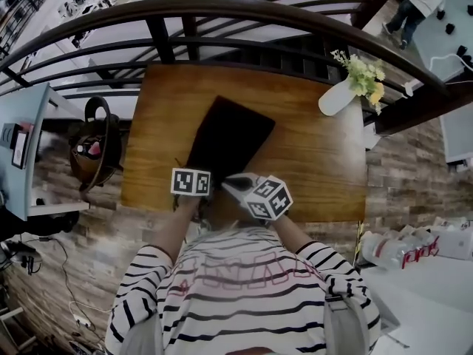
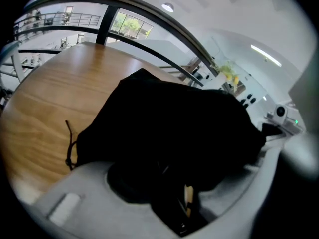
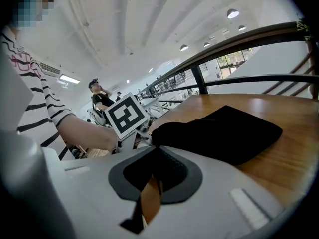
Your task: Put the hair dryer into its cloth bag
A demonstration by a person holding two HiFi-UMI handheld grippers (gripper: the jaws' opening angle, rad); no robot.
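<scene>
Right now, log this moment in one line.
cloth bag on table | left tool: bag between jaws, grip unclear | right tool: shut on bag edge | hair dryer: unseen

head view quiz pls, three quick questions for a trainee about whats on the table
1. Multiple choice: what colour is the bag lying on the table? A) white B) black C) red
2. True or false: the vase of flowers stands at the table's near left corner.
3. Short answer: at which part of the bag do the left claw and the right claw sit?

Key
1. B
2. False: it stands at the far right corner, by the railing.
3. At its near edge, the end toward the person.
</scene>
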